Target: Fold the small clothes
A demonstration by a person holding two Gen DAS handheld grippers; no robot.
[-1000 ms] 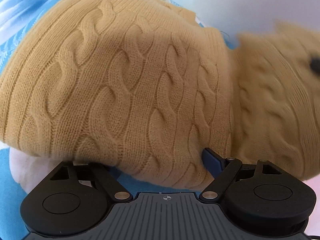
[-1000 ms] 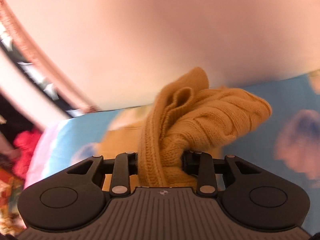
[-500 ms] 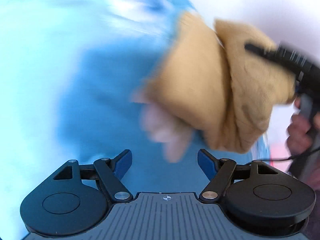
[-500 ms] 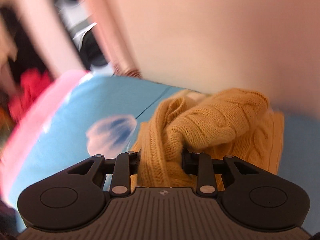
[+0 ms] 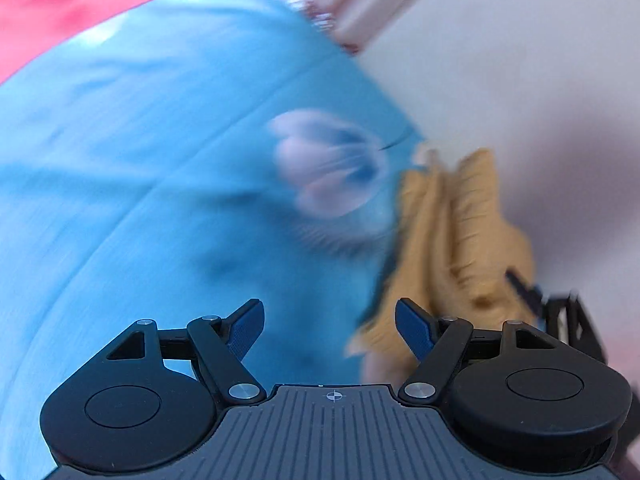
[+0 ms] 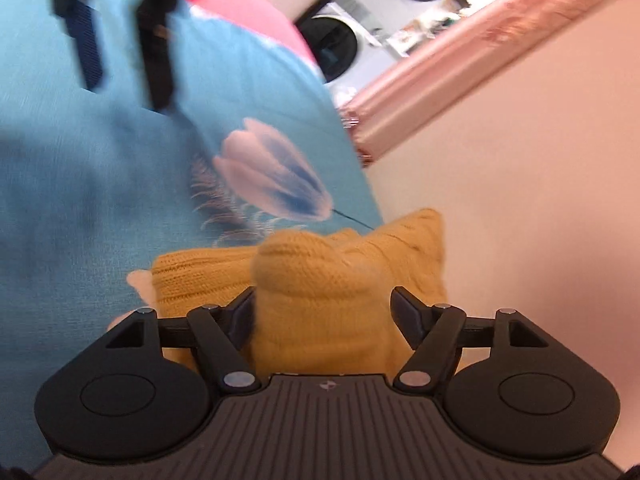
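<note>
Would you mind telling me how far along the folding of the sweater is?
Done: the sweater looks bundled into a compact fold at the edge of the blue sheet. In hand: the right gripper is opening, with the sweater between its jaws; the left gripper is open and empty. Left: pull the right gripper clear and check that the fold holds.

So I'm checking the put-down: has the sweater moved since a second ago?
Yes. The sweater has come down from against the wall onto the blue sheet.
</note>
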